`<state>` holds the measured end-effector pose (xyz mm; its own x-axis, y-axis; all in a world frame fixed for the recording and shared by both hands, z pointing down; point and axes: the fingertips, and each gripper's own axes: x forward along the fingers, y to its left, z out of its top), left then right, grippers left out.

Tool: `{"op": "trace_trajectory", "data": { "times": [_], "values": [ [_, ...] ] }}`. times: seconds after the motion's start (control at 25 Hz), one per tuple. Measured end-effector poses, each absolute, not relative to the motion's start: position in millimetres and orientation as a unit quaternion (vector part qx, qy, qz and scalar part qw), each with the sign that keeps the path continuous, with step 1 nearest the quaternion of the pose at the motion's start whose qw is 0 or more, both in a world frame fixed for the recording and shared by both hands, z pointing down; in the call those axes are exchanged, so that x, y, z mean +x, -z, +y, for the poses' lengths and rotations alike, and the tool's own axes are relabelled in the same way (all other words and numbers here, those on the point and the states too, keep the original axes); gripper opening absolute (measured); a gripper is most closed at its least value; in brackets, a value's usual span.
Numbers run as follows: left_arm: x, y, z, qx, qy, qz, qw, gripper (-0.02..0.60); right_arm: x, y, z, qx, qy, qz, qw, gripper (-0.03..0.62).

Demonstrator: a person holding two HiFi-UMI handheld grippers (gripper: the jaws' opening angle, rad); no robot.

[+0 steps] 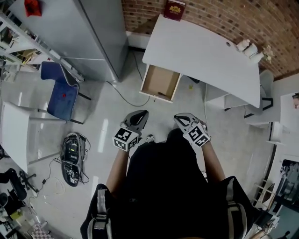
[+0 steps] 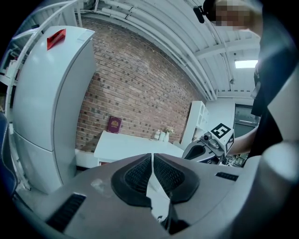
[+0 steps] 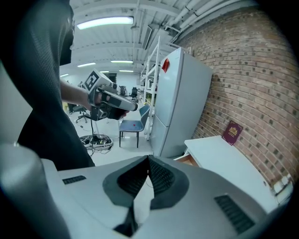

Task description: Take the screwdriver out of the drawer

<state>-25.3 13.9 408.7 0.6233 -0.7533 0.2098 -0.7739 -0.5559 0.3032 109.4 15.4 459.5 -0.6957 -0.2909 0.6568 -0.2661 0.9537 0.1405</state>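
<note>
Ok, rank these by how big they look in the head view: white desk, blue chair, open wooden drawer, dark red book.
1. White rectangular desk: largest by far.
2. Blue padded chair and open light-wood drawer: about alike, the chair perhaps slightly bigger.
3. Dark red book: smallest.

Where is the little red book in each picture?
Head view: the red book is at the very top, on the white desk against the brick wall.
Left gripper view: left of the middle, on the desk by the wall.
Right gripper view: far right, leaning on the bricks.
Shared landmark: the big fridge, left of the desk in every view.
</note>
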Motion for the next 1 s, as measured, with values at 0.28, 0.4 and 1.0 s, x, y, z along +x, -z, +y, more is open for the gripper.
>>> {"op": "trace_trajectory", "data": {
  "times": [0.28, 0.4, 1.0],
  "values": [
    [-43, -411, 9, 0.862, -0.024, -0.472, 0.183, 0.025, 109, -470, -12, 0.110, 0.040, -0.919, 0.377, 0.055],
    [-46, -410, 4, 0.852, -0.025, -0.488, 0.185, 0.025, 107, -472, -31, 0.091, 0.044, -0.920, 0.380, 0.055],
    [-48, -434, -33, 0.785, -0.023, -0.577, 0.225, 0.025, 105, -549, -122, -0.089, 0.100, -0.878, 0.460, 0.055]
  ]
}}
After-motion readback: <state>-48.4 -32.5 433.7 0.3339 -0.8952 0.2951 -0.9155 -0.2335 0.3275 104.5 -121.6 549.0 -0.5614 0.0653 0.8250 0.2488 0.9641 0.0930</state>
